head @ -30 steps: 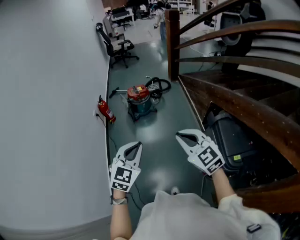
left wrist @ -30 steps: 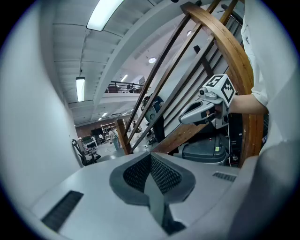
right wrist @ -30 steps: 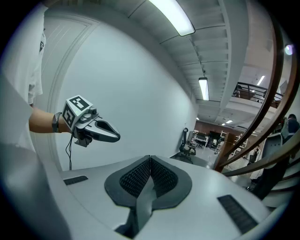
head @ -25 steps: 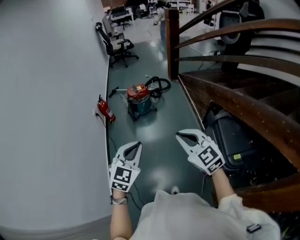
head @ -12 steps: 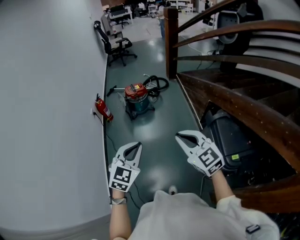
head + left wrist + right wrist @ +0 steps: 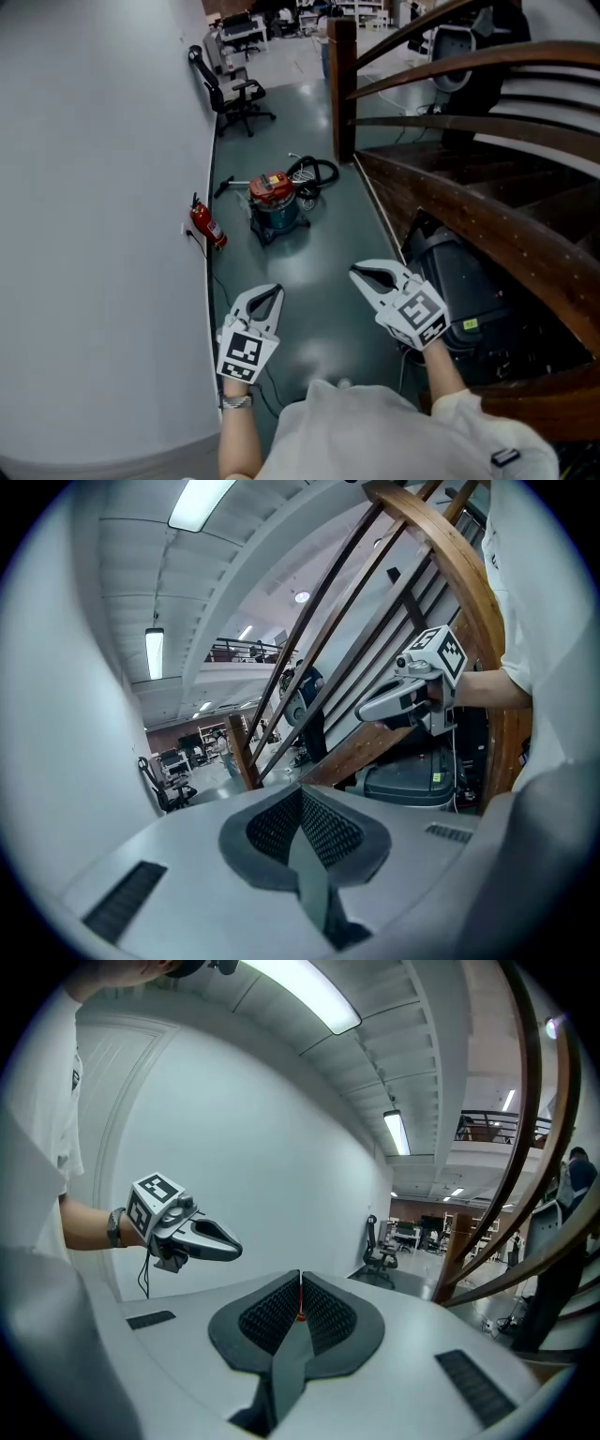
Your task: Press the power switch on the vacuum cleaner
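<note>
Since a second ago the vacuum (image 6: 275,199) and the red extinguisher (image 6: 206,225) have slid a touch leftward in the head view, while our two grippers sit at almost the same spots in it.

We hold both forearms out ahead of our chest, side by side and apart, above the dark floor (image 6: 319,272). Each tool points forward and slightly down, marker cube uppermost. The left gripper (image 6: 270,291) is close to the pale wall (image 6: 94,187), with a watch (image 6: 236,401) on that wrist. The right gripper (image 6: 359,274) is nearer the wooden stair rail (image 6: 450,216) and is rolled a little, so its cube tilts outward.

Both are clenched on nothing. In the left gripper view its ribbed pads (image 6: 323,829) meet along one seam, and the right gripper view shows the same.

The vacuum stands on the floor well ahead of both tips, its black hose (image 6: 314,172) coiled just behind it. It is beside the wall, with the extinguisher to its left and office chairs (image 6: 239,94) farther on.
</note>
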The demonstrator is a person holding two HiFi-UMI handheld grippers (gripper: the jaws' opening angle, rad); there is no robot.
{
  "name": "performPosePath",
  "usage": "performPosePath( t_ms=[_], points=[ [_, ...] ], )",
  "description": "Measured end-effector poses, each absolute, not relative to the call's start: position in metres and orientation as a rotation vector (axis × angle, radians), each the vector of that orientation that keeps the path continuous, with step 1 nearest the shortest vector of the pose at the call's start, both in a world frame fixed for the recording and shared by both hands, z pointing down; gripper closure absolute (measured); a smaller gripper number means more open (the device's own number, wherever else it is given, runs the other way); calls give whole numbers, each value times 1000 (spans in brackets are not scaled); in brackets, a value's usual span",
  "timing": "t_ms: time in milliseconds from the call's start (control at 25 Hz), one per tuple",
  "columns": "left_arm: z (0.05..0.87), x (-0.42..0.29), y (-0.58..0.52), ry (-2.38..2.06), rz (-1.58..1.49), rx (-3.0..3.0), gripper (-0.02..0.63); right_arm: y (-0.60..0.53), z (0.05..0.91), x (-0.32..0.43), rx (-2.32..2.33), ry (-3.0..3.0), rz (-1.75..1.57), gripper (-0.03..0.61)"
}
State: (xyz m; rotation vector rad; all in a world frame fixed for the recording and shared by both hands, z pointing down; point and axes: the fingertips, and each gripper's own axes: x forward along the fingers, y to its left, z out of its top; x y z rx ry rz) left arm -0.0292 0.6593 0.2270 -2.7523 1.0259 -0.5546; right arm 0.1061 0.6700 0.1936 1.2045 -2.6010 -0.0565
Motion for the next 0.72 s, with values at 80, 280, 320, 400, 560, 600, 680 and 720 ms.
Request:
performPosePath(
  t_ms=[80,280,320,400,560,600,680,720],
  points=[
    [227,-24,654,1038,-551,-2744,617,664,193,112,1195,-2606,-65,548],
    [224,-12,642,1070,-551,-2723,617,650,186,122,1183,-2653,-73,548],
    [224,-10,640,1074,-551,-2719,617,646,186,125,1180,-2654,-83,548],
    [225,-6,634,1084,-550,-2716,617,637,187,131,1171,-2651,-102,548],
    [228,-3,620,1097,-544,-2728,617,624,187,135,1166,-2675,-70,548],
    [228,-3,615,1103,-540,-2728,617,619,188,135,1161,-2675,-68,548],
    [230,-4,601,1109,-532,-2732,617,606,194,135,1142,-2650,-84,548],
    [232,-4,593,1106,-531,-2734,617,598,198,136,1135,-2629,-96,549]
  ],
)
